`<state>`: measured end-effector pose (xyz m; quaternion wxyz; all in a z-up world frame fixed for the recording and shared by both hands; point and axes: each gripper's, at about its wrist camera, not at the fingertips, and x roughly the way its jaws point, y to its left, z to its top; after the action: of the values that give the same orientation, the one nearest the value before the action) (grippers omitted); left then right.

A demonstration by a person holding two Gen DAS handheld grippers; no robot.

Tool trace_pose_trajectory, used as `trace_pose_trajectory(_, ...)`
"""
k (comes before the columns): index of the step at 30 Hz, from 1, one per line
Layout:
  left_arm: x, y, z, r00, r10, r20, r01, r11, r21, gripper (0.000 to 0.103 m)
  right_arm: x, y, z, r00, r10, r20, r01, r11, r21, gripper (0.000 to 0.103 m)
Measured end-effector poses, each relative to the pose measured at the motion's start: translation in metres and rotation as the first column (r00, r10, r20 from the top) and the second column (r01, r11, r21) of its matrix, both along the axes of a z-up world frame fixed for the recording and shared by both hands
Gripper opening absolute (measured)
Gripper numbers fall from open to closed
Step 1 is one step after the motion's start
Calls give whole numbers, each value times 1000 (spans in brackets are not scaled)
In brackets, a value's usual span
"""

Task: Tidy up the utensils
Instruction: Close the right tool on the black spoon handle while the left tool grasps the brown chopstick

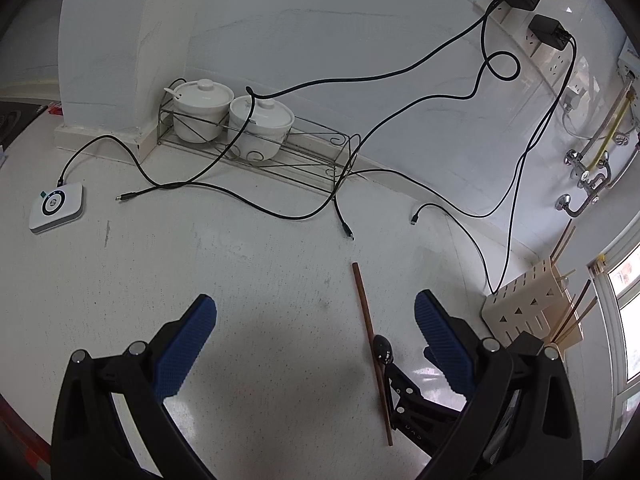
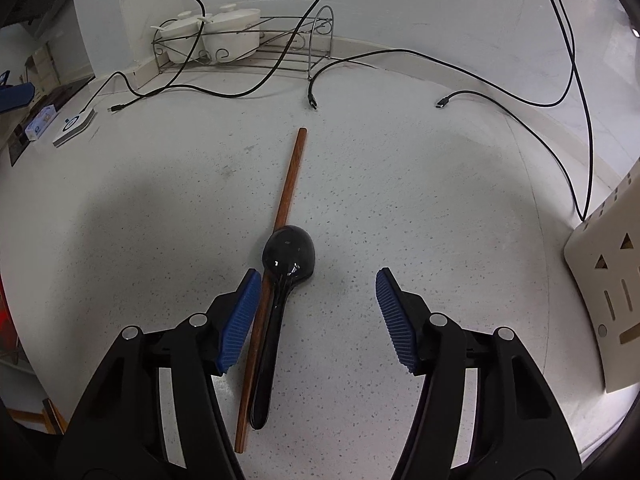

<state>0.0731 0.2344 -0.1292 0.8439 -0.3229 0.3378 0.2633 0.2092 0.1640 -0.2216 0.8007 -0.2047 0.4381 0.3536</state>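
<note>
black spoon and wooden stick on speckled counter

a glossy black spoon [image 2: 282, 304] lies touching a long brown stick [image 2: 276, 264] on the white counter [image 2: 440, 208]. the right gripper [image 2: 318, 312] straddles both, jaws partly open, gripping nothing. the left gripper [image 1: 316, 332] hangs wide open, empty.

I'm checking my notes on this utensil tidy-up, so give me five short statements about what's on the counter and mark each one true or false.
1. A glossy black spoon lies beside a long brown wooden chopstick on the speckled white counter. True.
2. The right gripper is clamped shut on the spoon. False: its jaws stand apart, the right pad well clear of the spoon.
3. Two white lidded ceramic pots sit in a metal wire rack by the wall. True.
4. The cream perforated utensil holder is empty. False: thin sticks stand in it.
5. The left gripper holds the chopstick. False: it is open and holds nothing.
</note>
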Motion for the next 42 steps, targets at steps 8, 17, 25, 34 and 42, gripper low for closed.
trace_pose_trajectory(8, 2, -5, -4, 1000, -13, -20, 13, 1000, 6, 98, 10, 0, -5, 1000, -27, -13, 27, 1000, -11, 56)
trace_pose_trajectory(17, 5, -5, -12, 999, -11, -36, 10, 1000, -14, 98, 12, -1, -8, 999, -32, -9, 31, 999, -34, 56)
trace_pose_trajectory(25, 16, -9, -22, 998, -18, -59, 17, 1000, -25, 98, 14, 2, -10, 999, -9, -45, 7, 999, -45, 45)
trace_pose_trajectory(34, 33, -8, -43, 995, -31, -90, 25, 997, -69, 98, 21, 1, -9, 995, 10, -98, -14, 999, -41, 17)
trace_pose_trajectory(42, 58, -12, -63, 986, -61, -155, 44, 993, -107, 98, 28, -21, -7, 993, -34, -117, 30, 999, -33, 9)
